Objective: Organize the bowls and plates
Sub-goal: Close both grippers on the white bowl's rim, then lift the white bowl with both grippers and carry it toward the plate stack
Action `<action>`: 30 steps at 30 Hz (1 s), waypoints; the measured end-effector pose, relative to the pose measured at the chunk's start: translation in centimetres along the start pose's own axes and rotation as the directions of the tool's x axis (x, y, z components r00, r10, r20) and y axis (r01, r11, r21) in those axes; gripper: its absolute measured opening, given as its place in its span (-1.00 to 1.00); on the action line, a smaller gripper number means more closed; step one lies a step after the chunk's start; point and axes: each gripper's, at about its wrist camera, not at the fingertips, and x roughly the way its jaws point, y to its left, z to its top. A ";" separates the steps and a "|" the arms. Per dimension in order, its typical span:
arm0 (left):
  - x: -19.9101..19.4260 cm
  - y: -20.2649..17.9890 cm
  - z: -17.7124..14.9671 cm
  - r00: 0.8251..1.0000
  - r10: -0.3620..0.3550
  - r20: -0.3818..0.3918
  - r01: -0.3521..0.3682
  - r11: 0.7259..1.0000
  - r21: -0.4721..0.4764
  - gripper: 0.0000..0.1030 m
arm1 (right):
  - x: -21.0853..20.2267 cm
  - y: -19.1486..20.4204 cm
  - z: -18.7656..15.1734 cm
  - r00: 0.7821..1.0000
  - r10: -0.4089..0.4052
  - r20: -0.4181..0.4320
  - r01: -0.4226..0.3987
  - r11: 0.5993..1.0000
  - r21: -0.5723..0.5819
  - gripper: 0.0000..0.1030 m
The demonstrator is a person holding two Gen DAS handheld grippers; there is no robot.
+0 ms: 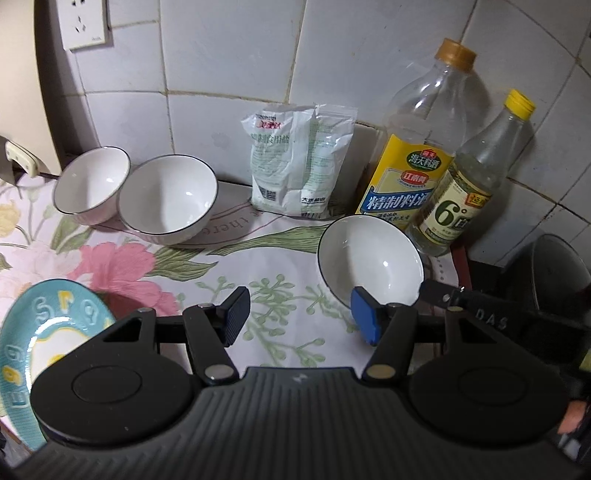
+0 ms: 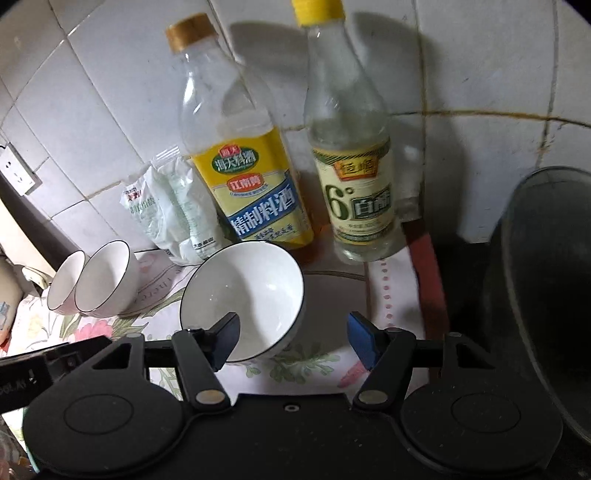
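We hold both grippers over a floral tablecloth (image 1: 280, 266) against a white tiled wall (image 1: 229, 55). Our left gripper (image 1: 301, 319) has its jaws spread with nothing between them, only cloth below. Our right gripper (image 2: 293, 338) also stands spread; its dark finger overlaps the near rim of a white bowl (image 2: 247, 291), but we cannot tell whether it touches, and neither pad presses on it. That same bowl sits at the right of the left wrist view, in front of the two bottles: a large yellow-labelled bottle (image 1: 413, 173) and a smaller yellow-capped bottle (image 1: 465, 199). Only the left wrist view shows the teal plate (image 1: 44, 325) at the near left, partly hidden behind the gripper body, and the wall socket (image 1: 85, 22) clearly. Two more white bowls (image 1: 133, 195) stand touching at the far left, beside a white packet (image 1: 295, 162). Only the right wrist view shows much of the dark pot (image 2: 546, 295) beyond the cloth's edge.
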 end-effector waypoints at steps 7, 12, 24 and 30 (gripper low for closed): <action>3.7 0.1 0.4 1.000 0.001 -0.024 -0.001 0.999 -0.034 0.11 | 2.9 -0.5 0.3 0.999 0.018 -0.033 -0.017 1.000 0.026 0.01; 6.7 0.2 0.4 0.997 -0.007 -0.080 0.002 0.999 -0.052 0.07 | 4.6 -0.6 0.3 0.998 0.022 -0.058 -0.020 0.999 0.029 -0.30; 8.3 -0.4 -0.2 0.987 -0.085 -0.135 0.073 0.993 -0.090 -0.75 | 5.4 -0.1 0.0 0.996 0.012 -0.083 -0.008 0.999 0.046 -0.60; 6.5 -0.4 -1.1 0.989 -0.079 -0.127 0.071 0.995 -0.066 -0.75 | 3.8 0.5 -0.4 0.997 0.010 -0.081 -0.006 0.999 0.051 -0.60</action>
